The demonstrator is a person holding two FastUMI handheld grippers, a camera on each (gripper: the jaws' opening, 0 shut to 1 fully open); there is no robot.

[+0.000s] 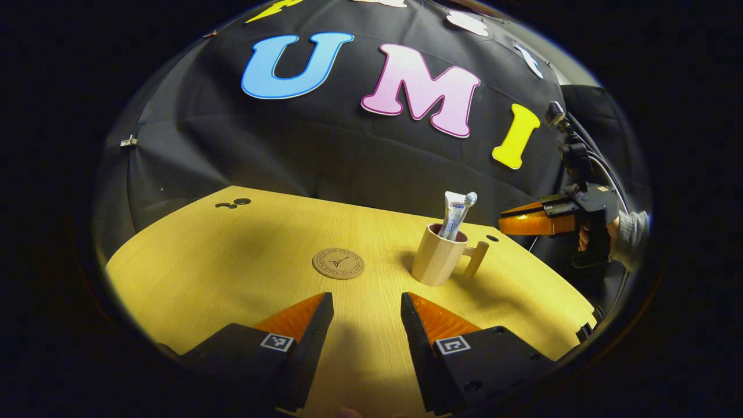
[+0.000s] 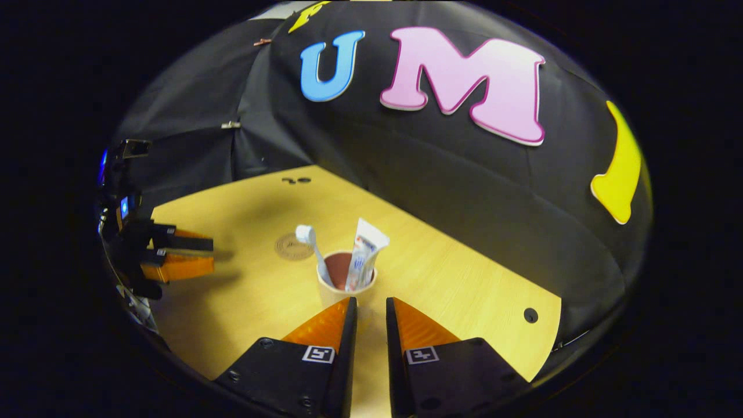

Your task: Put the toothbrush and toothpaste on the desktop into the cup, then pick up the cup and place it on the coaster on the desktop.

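Fig.: loading done, cup transfer pending. The beige plastic cup w/ side handle (image 1: 436,258) stands upright on the pale wood-grain table (image 1: 203,273), holding the white toothpaste tube (image 2: 364,252) and the white-headed toothbrush (image 2: 310,244), both leaning on the rim and sticking out above it. The round brown embossed coaster (image 1: 338,263) lies flat nearby, apart from the cup, nothing on it. Right tool (image 2: 370,305): narrowly parted, tips just short of the cup wall, gripping nothing; in the left gripper view it hangs beyond the handle side, held by a sleeved hand (image 1: 621,232). Left tool (image 1: 365,302): spread wide, empty, aimed between coaster and cup. Handling (est.): cup light, rigid, smooth, so prob. slippery; tall contents make it top-heavy. Best hold approx. the stub handle or across the rim wall, kept upright so the contents stay in.
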